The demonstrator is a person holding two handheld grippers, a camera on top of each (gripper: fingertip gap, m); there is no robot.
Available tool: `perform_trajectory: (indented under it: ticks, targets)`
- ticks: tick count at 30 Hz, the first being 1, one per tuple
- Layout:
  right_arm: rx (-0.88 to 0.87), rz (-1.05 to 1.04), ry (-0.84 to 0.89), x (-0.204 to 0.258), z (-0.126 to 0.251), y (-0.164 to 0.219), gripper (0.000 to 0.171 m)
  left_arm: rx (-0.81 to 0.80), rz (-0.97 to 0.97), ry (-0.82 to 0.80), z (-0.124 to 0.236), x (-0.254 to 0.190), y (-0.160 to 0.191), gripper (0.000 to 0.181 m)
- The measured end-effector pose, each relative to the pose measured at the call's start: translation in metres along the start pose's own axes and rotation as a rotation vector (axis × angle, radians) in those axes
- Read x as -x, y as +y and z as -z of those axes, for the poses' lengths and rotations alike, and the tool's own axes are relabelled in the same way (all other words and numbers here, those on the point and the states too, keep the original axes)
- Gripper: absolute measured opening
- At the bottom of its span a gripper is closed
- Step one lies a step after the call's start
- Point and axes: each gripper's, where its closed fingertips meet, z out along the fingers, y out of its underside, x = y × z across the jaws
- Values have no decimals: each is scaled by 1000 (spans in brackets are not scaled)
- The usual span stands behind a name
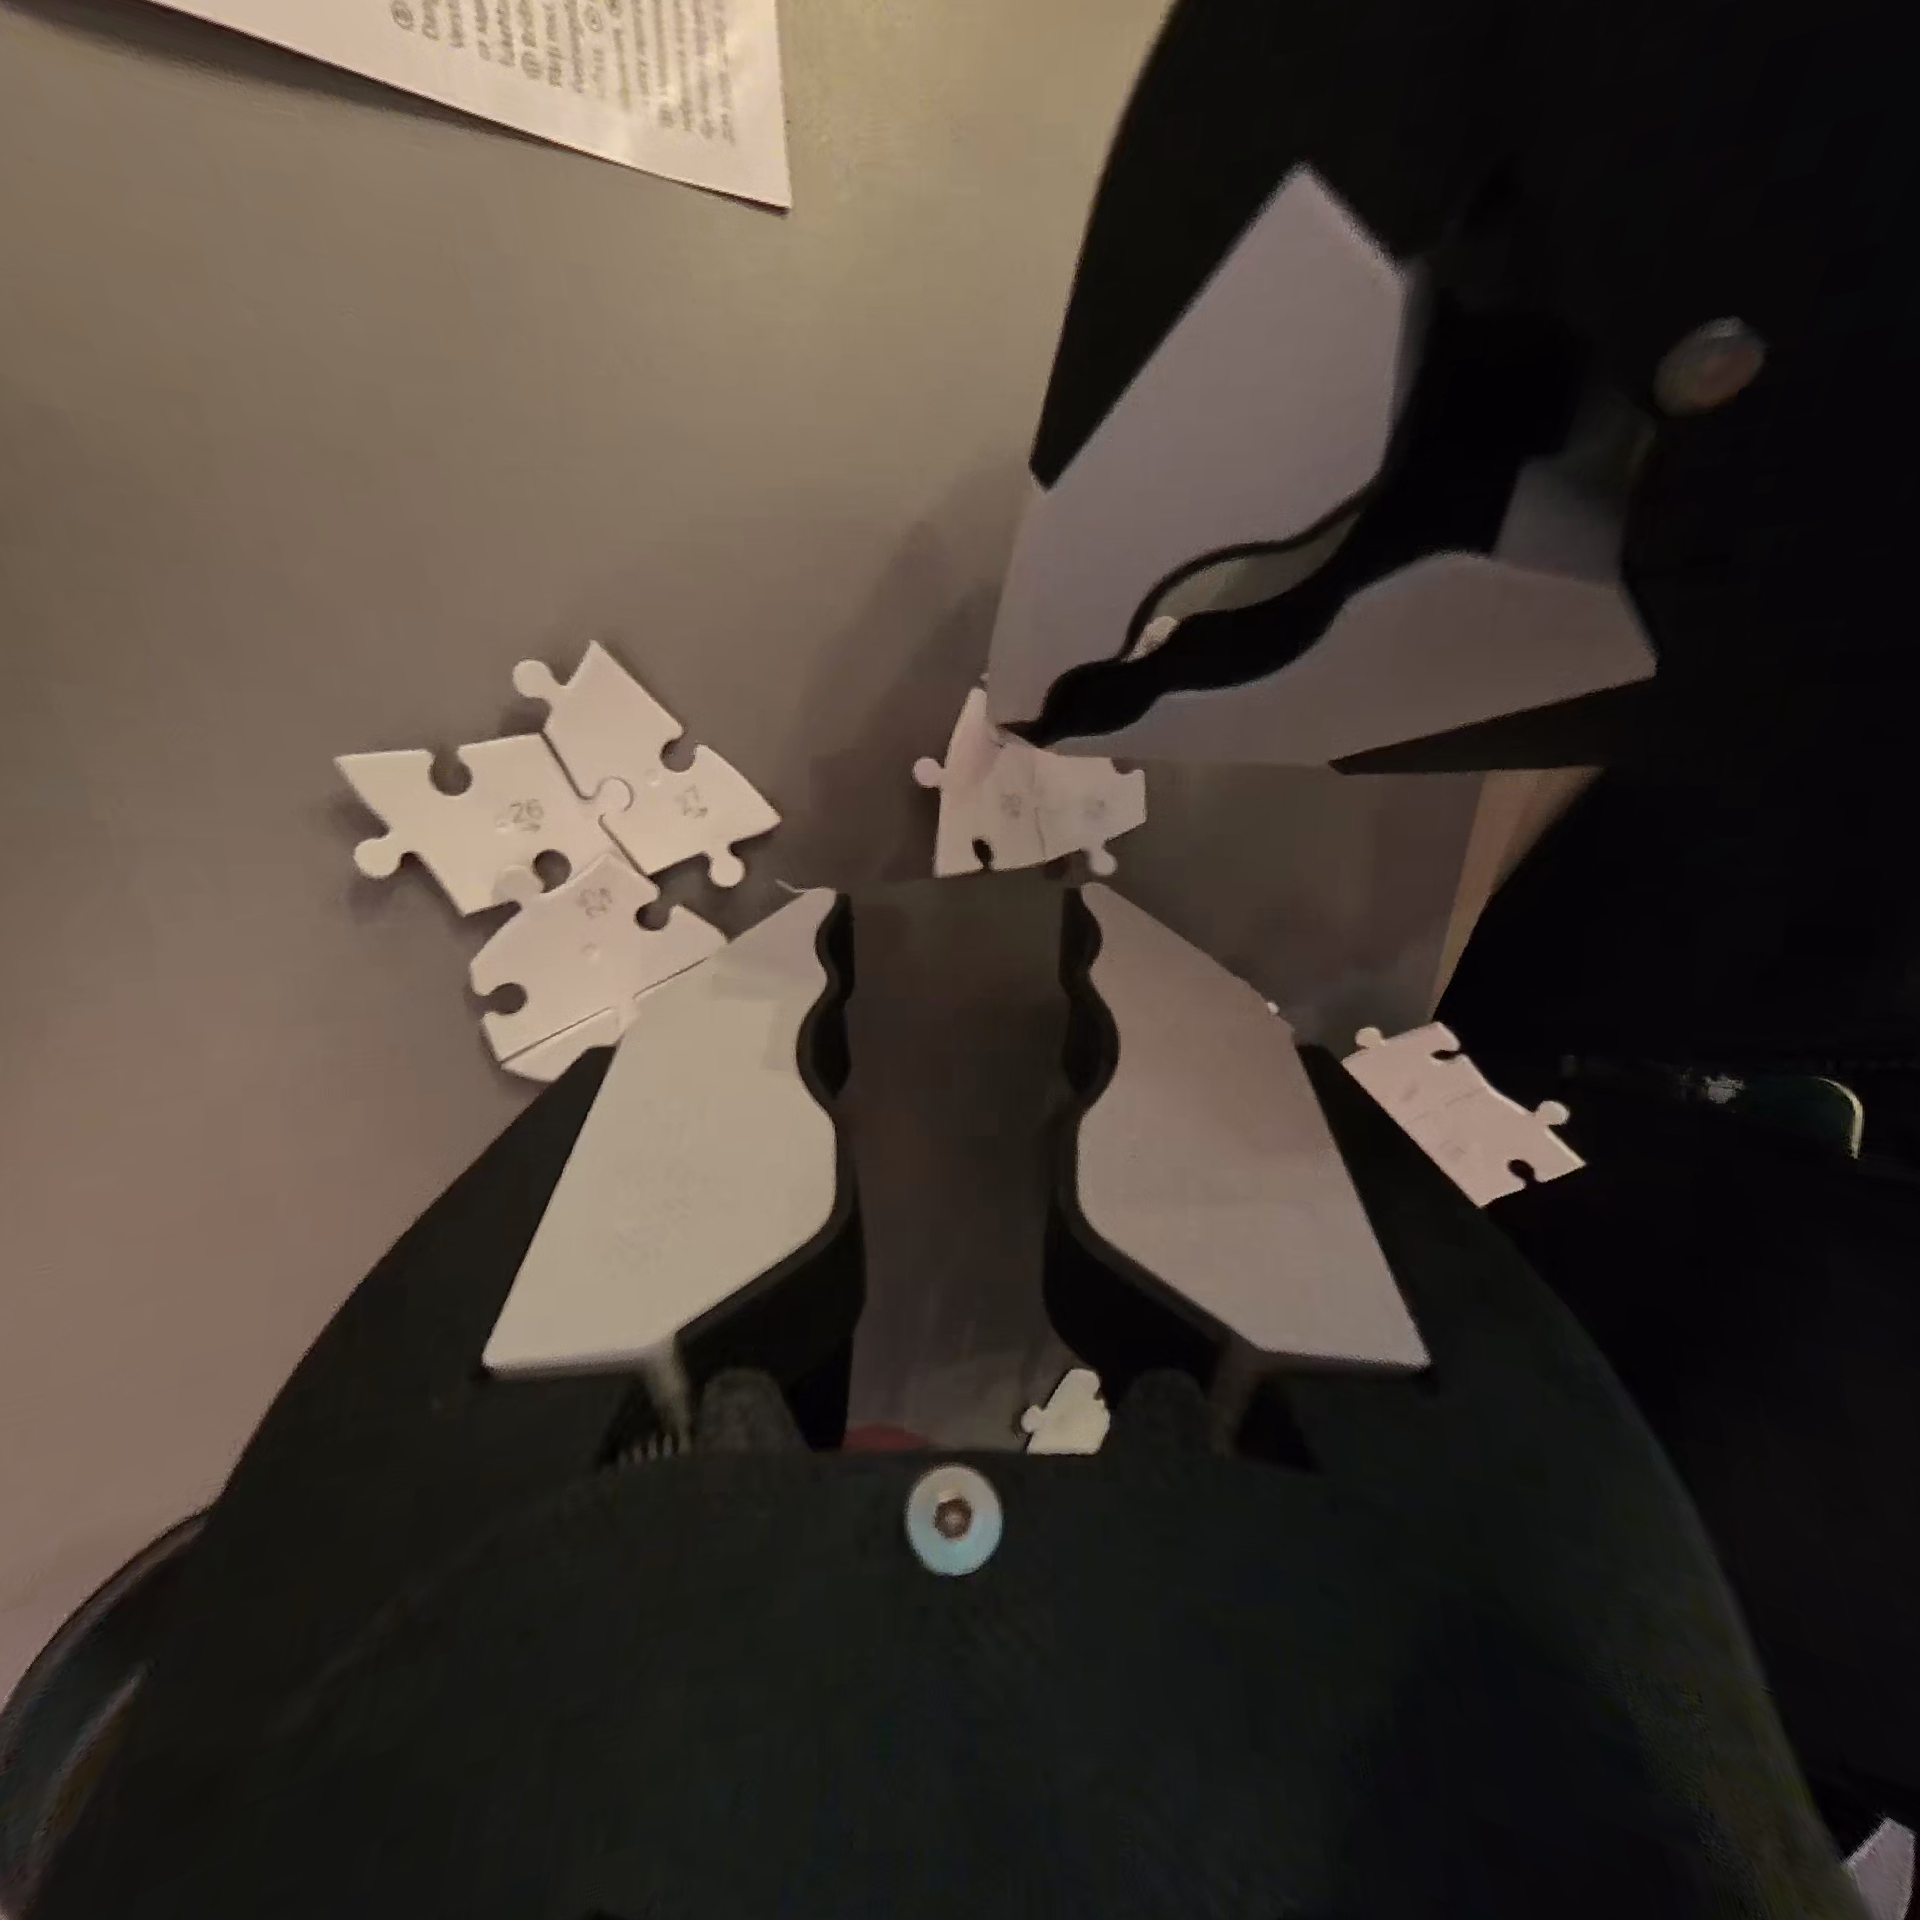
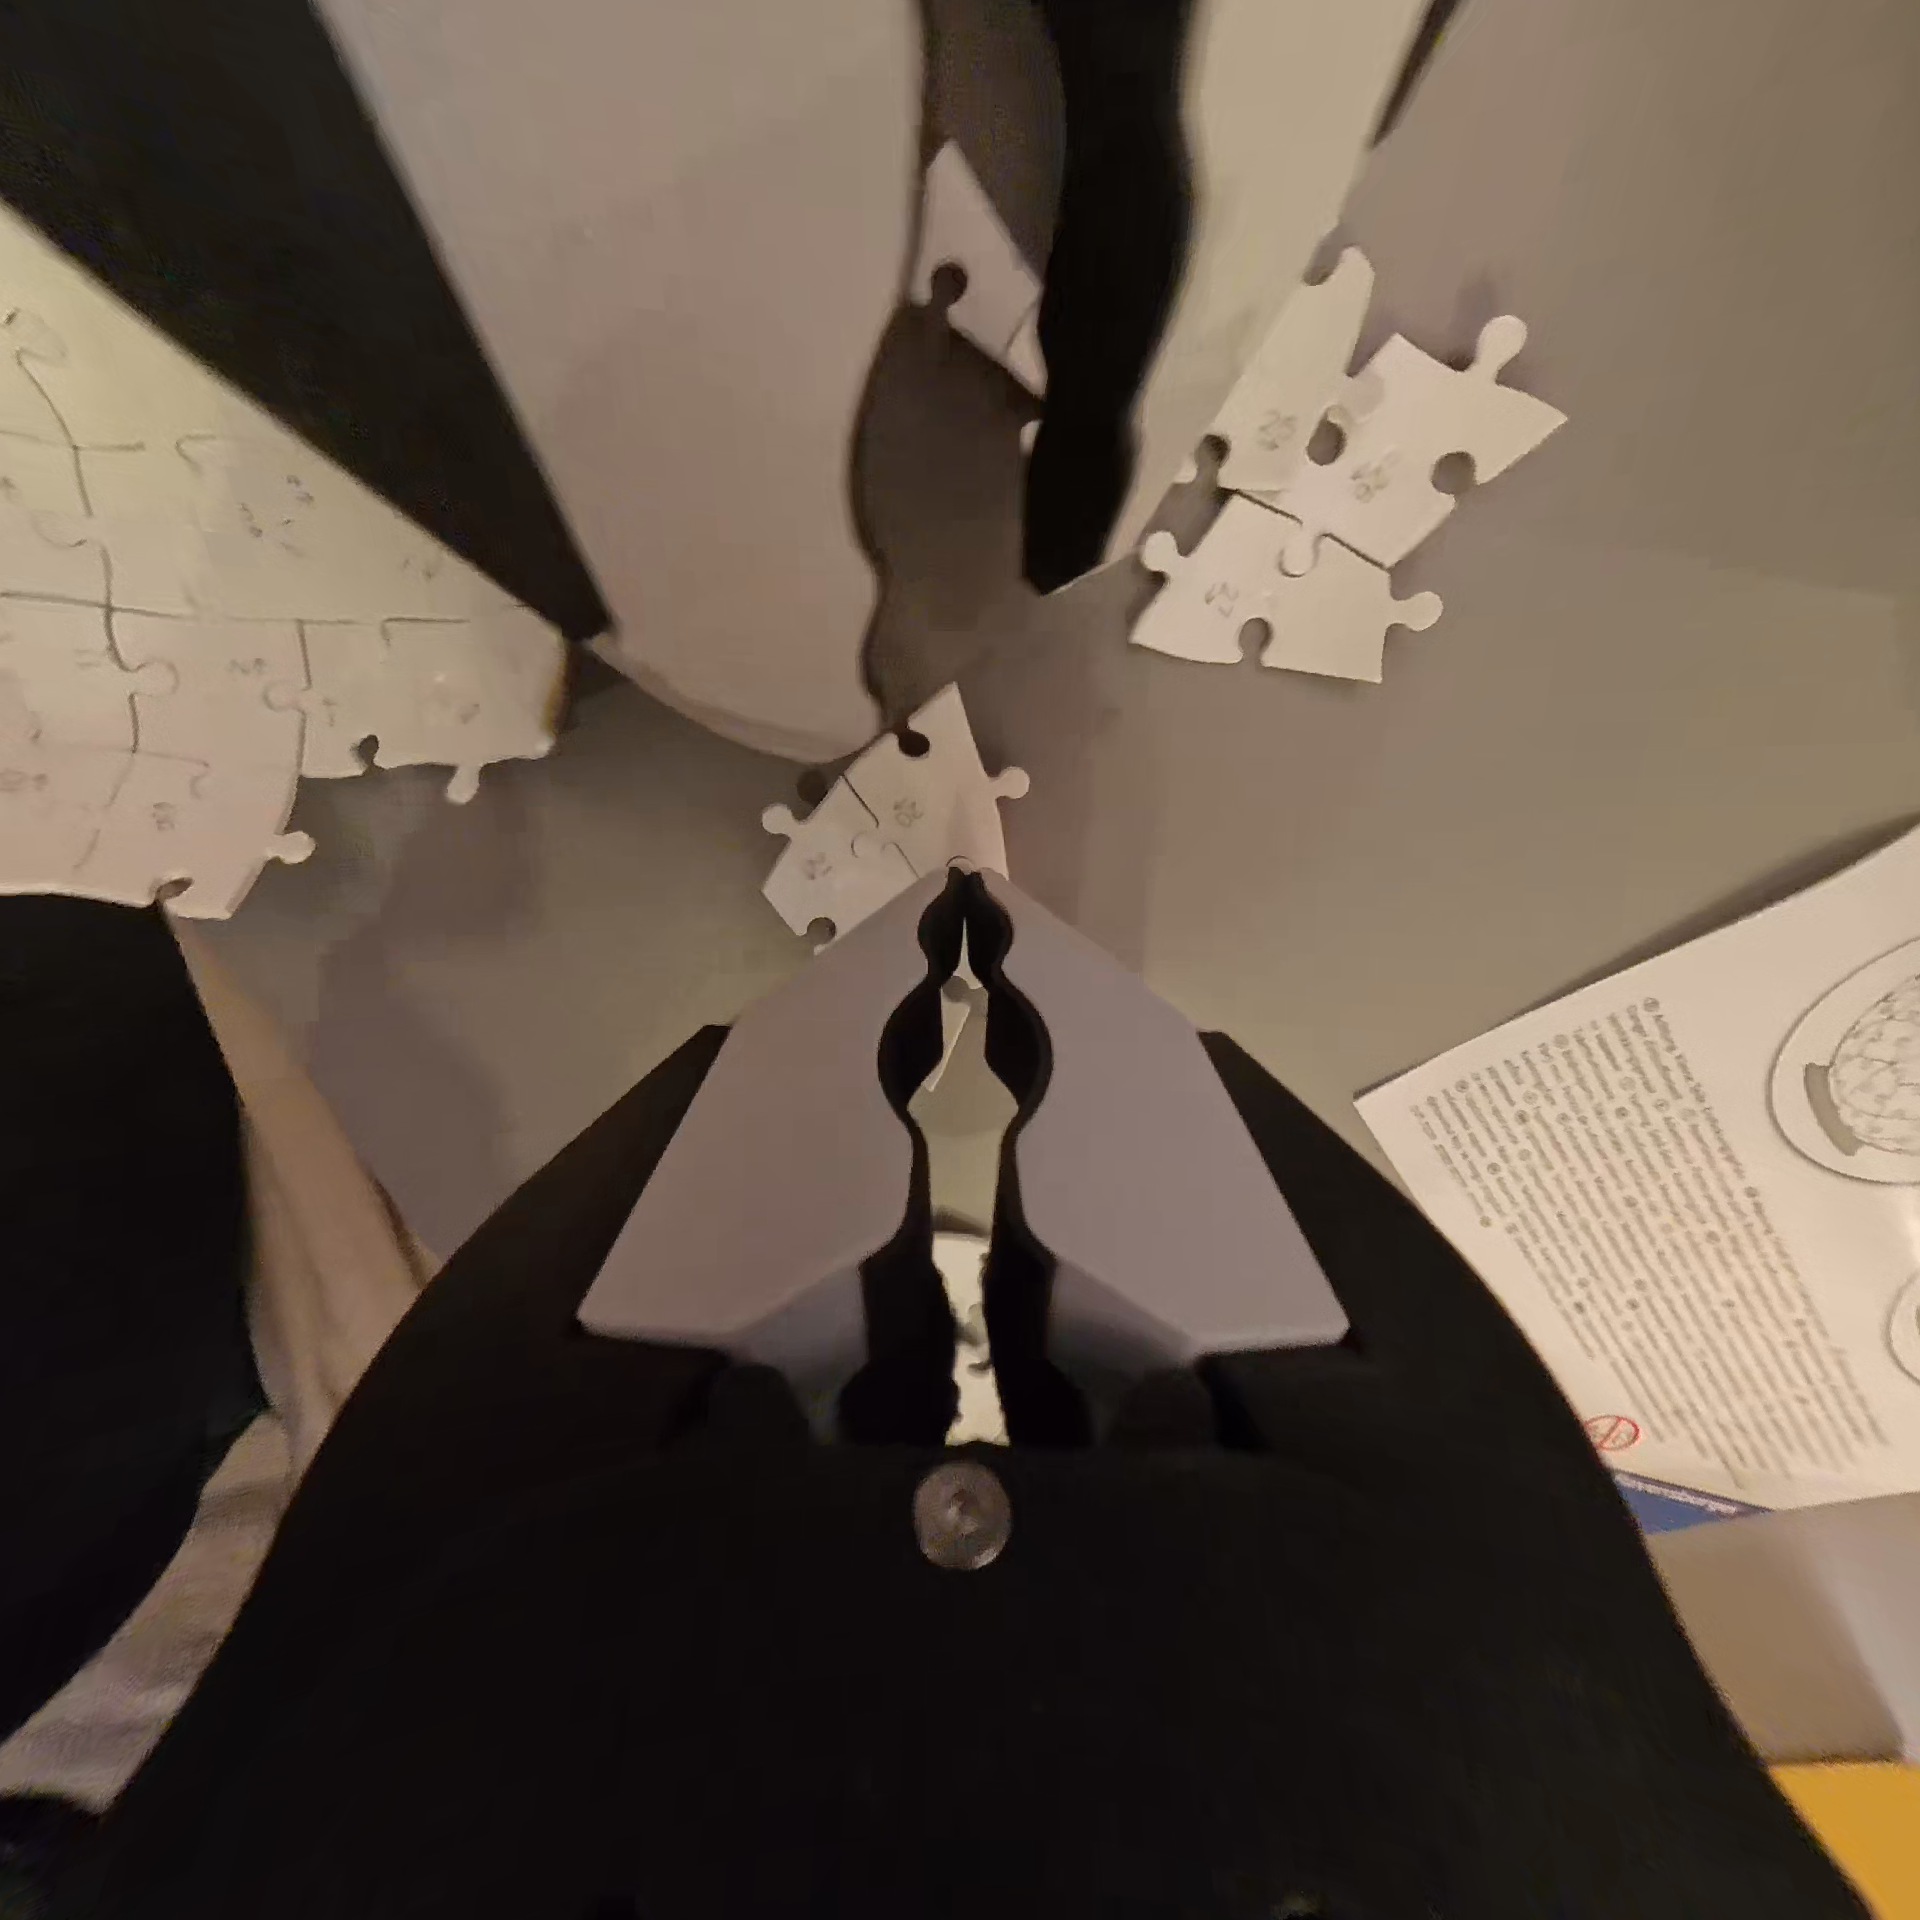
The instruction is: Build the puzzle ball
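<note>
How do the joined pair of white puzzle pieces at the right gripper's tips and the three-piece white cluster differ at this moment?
The joined pair of white puzzle pieces is two pieces; the three-piece white cluster is three. The pair is pinched at one edge by the shut right gripper; the cluster lies free on the grey table, touched by neither gripper. The open left gripper holds nothing. Both show pale, numbered backs.

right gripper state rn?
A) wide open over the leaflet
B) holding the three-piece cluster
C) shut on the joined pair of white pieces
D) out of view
C: the right gripper has its tips pinched together on the edge of the joined pair of white pieces, while the three-piece cluster lies apart on the grey table.
</note>
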Motion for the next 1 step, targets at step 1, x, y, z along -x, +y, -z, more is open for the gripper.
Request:
perform_trajectory:
  ticks: [1]
  targets:
    - [-24,-15,43,-8,1,-1,0,1,-5,3,-2,-2,0,38]
